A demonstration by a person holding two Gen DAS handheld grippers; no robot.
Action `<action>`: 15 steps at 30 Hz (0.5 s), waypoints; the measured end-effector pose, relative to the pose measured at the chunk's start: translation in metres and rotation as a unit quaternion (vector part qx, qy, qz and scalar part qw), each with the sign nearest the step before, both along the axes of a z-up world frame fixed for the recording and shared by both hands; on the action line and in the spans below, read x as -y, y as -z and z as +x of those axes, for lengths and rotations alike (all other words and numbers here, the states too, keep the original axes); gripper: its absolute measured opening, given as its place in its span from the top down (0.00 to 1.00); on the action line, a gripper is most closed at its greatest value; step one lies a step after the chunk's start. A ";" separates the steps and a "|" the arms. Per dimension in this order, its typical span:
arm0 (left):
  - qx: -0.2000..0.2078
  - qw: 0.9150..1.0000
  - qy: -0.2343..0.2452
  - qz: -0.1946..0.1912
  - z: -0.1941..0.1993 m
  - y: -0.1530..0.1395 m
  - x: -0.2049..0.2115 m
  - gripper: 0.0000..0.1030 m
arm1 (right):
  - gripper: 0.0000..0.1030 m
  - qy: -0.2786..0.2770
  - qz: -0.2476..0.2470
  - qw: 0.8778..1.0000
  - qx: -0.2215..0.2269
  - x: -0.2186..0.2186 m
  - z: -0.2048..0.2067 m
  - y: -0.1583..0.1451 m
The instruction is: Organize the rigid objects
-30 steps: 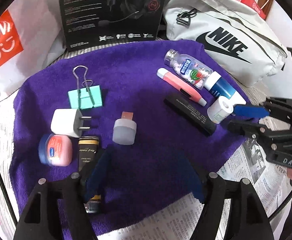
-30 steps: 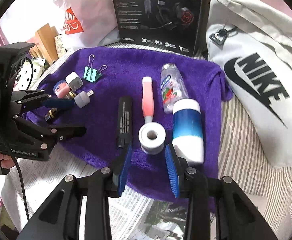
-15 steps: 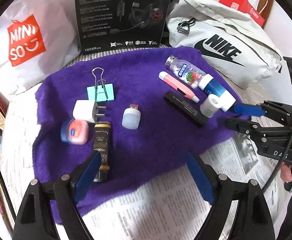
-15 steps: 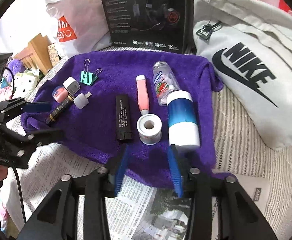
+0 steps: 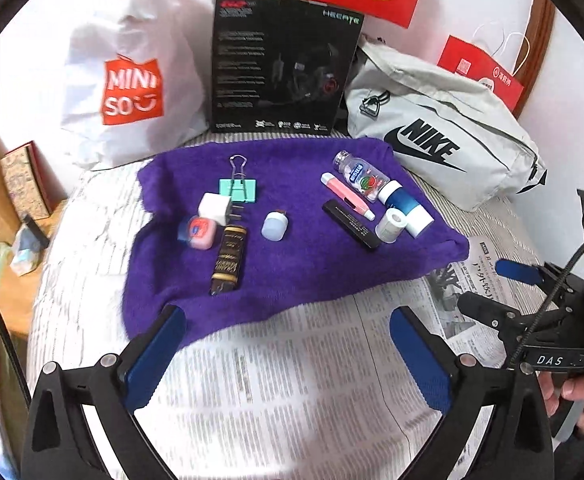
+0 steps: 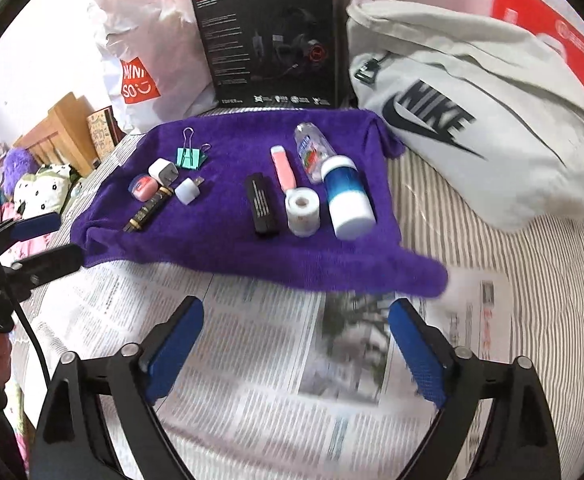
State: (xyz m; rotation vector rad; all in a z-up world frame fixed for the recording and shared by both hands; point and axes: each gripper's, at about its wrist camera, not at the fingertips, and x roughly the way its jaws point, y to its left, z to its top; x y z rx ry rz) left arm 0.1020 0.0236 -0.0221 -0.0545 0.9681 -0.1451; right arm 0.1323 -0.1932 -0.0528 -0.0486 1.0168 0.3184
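So both grippers empty, jaws opening wide over newspaper (image 5: 275, 380). Left gripper (image 5: 287, 356) faces left cluster on purple towel (image 5: 300, 276); gold-black tube (image 5: 229, 258) nearest, long axis running straight away from it. Right gripper (image 6: 296, 344) sits nearer black bar (image 6: 261, 204), tape roll (image 6: 302, 210), probably next.

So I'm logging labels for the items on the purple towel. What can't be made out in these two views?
- Black bar: print too small, both views.
- Dark gold-banded tube: lettering too small; near end blurred, left wrist view.
- Clear bottle: lower part hidden behind the blue-and-white container, right wrist view.
- Newspaper: motion-blurred, right wrist view.
- Right hand-held gripper: body cut off by the frame edge, left wrist view.
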 end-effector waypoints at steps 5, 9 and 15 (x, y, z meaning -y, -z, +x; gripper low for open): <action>0.015 1.000 -0.023 0.010 -0.025 -0.011 -0.001 0.00 | 0.03 0.026 -0.006 1.000 0.000 0.004 -0.022 -0.009; 0.020 0.999 -0.037 0.022 -0.042 -0.017 -0.002 0.00 | 0.02 0.031 -0.021 0.999 0.006 0.004 -0.037 -0.020; 0.025 0.998 -0.039 0.040 -0.059 -0.021 0.002 0.00 | 0.02 0.048 -0.026 0.998 0.014 0.006 -0.058 -0.032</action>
